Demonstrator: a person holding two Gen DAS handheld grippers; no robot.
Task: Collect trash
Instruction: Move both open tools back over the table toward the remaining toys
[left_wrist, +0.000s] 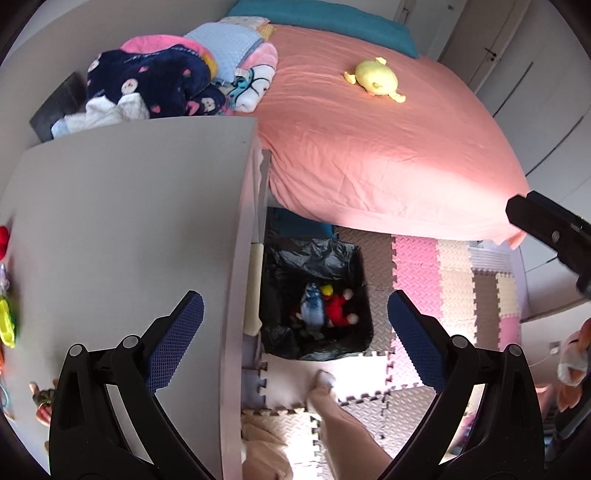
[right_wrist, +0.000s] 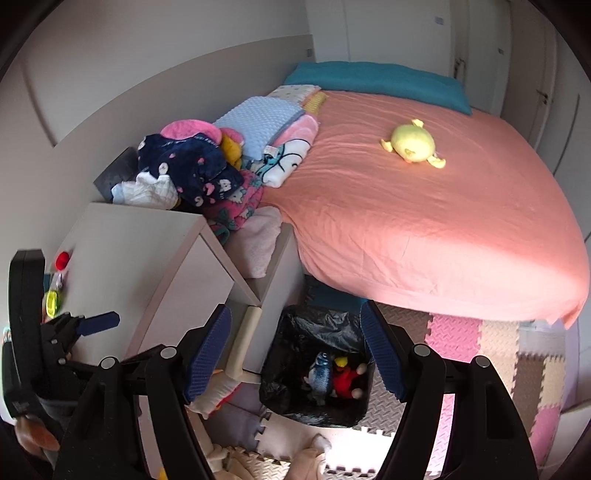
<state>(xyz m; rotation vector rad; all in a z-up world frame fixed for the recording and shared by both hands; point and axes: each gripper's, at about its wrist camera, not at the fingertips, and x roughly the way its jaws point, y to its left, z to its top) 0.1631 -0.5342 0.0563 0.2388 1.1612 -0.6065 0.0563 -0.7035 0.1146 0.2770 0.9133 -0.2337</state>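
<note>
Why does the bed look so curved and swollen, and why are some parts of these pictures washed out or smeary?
Both views use a fisheye lens, so the bed bulges and the corners go black. In the left wrist view, sunlight bleaches the sheet's near edge and the floor mats, and the small toys at the left edge of the white table smear. The right wrist view is sharper, but its bin sits in shadow.

A black-lined trash bin (left_wrist: 317, 254) stands on the foam-mat floor between the white desk (left_wrist: 129, 221) and the pink bed (left_wrist: 369, 147), its liner crumpled around the rim. At its bottom lie a red plush figure (left_wrist: 338, 308) with a yellow head and pale hands, and just beside it a blue-grey fish toy (right_wrist: 320, 373), both resting on the dark plastic.
</note>
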